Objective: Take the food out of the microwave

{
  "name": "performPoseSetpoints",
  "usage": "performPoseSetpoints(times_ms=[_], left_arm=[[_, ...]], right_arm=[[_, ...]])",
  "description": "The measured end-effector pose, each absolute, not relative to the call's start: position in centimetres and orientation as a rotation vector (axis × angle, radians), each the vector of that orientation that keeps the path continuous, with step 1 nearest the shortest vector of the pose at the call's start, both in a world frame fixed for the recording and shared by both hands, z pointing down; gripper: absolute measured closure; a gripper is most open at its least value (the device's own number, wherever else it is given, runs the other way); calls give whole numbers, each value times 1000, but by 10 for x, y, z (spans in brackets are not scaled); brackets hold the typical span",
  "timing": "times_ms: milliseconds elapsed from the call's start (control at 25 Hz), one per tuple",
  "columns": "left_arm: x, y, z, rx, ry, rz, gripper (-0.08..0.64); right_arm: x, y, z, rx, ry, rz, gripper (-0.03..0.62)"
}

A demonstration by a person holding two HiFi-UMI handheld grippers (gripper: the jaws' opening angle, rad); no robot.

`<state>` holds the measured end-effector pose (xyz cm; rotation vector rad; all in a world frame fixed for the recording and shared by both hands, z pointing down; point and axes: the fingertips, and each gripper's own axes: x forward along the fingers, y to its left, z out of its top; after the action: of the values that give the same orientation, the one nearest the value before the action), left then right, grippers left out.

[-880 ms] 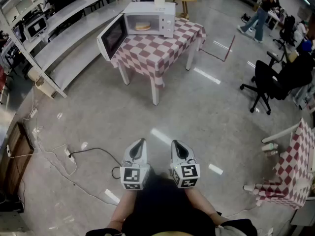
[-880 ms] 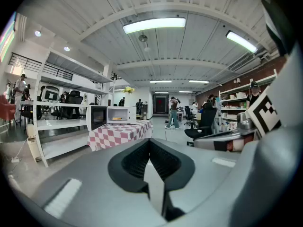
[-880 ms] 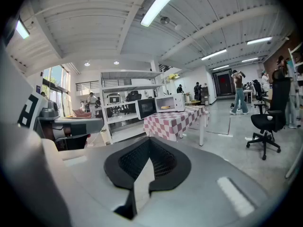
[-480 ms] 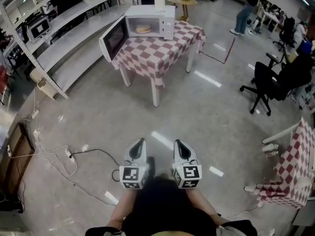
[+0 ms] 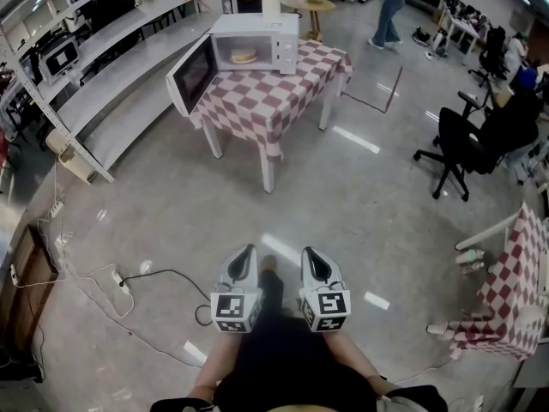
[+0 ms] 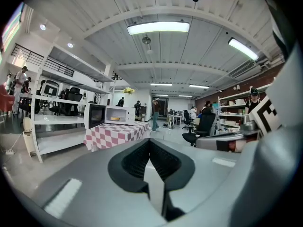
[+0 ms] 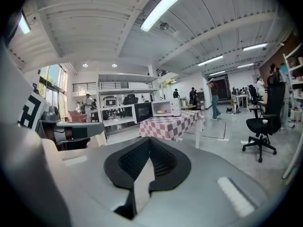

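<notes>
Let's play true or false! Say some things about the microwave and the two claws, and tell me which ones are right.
1. The microwave has its door hanging open. True.
2. The food sits inside the microwave. True.
3. The microwave stands on the floor. False: it stands on the checkered table.
4. The left claw is holding the food. False: it is shut on nothing, far back from the table.
5. The right claw is shut and empty. True.
</notes>
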<state>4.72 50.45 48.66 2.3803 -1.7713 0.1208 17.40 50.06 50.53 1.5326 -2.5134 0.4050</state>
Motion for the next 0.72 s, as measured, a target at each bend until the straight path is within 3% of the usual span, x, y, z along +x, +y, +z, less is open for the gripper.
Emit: performPoseSetpoints(times_ms=[720], left_arm=[[22,414,488,2330,-1787,99,551]], right_arm=[[146,408,501,1494,-2504,336,591]])
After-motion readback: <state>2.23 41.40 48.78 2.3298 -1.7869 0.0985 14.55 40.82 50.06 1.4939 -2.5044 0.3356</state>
